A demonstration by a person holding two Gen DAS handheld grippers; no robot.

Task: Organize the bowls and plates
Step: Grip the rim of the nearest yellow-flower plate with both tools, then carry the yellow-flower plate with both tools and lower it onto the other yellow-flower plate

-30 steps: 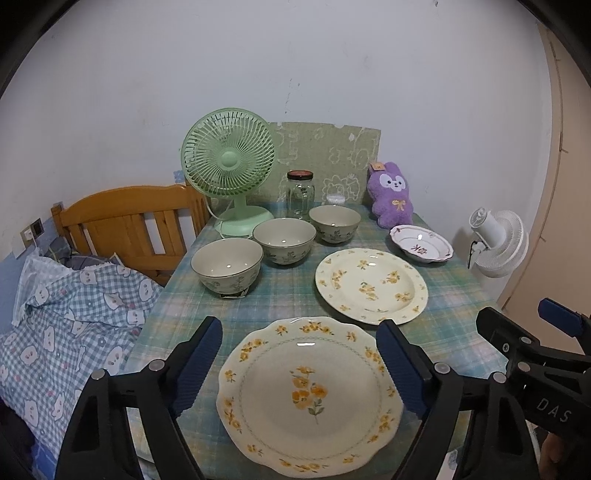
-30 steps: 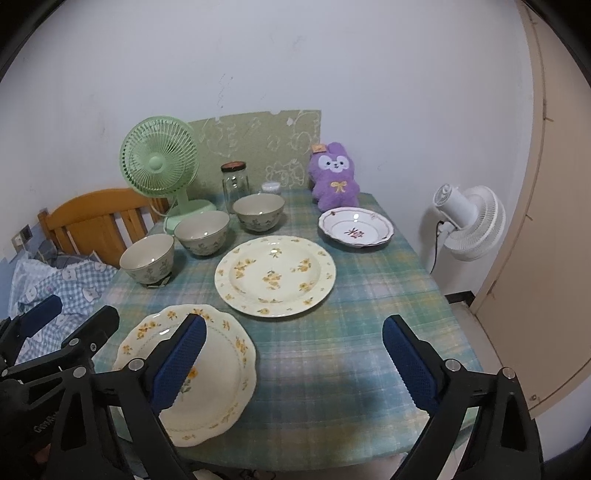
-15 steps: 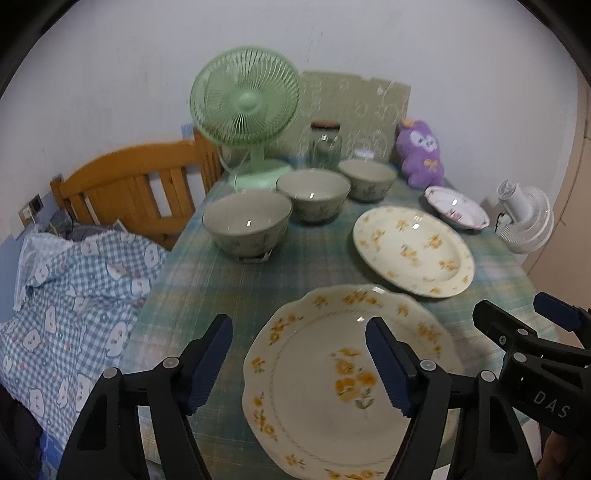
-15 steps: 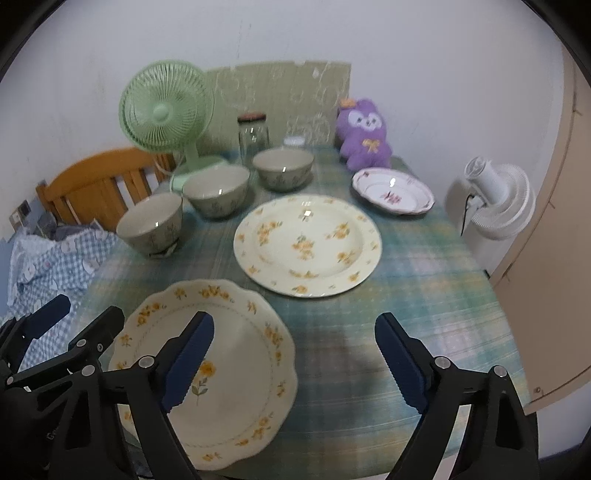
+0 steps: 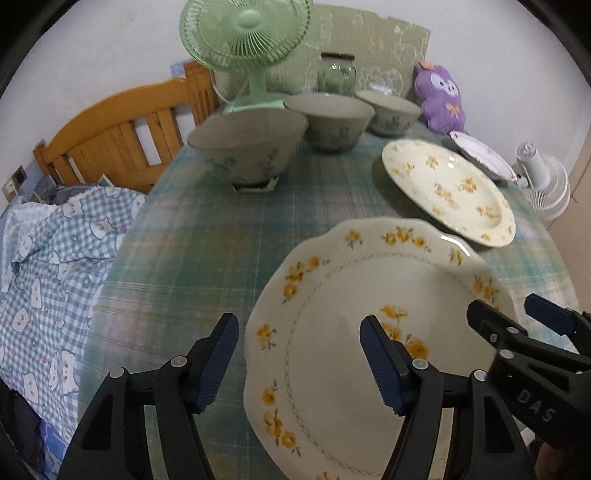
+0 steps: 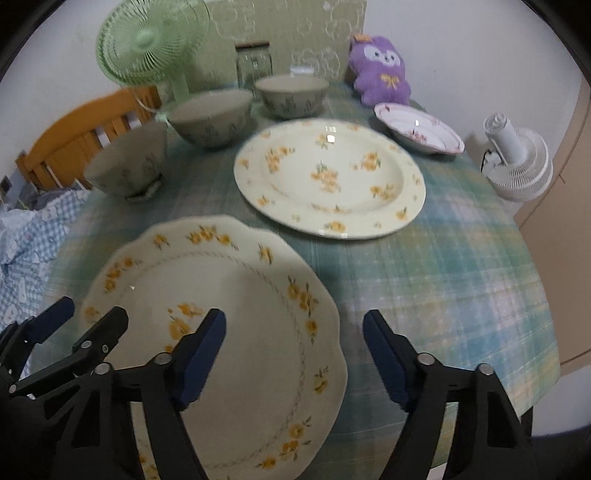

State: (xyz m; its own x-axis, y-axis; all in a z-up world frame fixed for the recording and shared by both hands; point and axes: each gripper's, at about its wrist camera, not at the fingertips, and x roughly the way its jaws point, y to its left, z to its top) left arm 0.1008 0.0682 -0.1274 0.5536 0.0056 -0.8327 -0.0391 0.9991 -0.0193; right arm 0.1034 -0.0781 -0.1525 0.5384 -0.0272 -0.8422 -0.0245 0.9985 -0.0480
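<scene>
A scalloped cream plate with yellow flowers (image 5: 369, 332) lies at the near edge of the table; it also shows in the right wrist view (image 6: 229, 325). My left gripper (image 5: 299, 354) is open, straddling the plate's left rim. My right gripper (image 6: 293, 350) is open, straddling its right rim. A round flowered plate (image 5: 450, 188) (image 6: 332, 177) lies behind it. A small pink-patterned dish (image 5: 484, 155) (image 6: 417, 127) sits at the far right. Three grey-green bowls stand in a row: near (image 5: 247, 144) (image 6: 125, 166), middle (image 5: 328, 118) (image 6: 210, 118), far (image 5: 388, 110) (image 6: 291, 92).
A green desk fan (image 5: 247, 33), a glass jar (image 5: 336, 74) and a purple plush toy (image 5: 439, 96) stand at the table's back. A wooden bed frame (image 5: 118, 133) with checked bedding (image 5: 48, 258) is on the left. A white fan (image 6: 517, 162) stands right of the table.
Both grippers have moved forward and down toward the scalloped plate, which now looms larger between them. The jaws have narrowed slightly. Nothing on the table has moved.
</scene>
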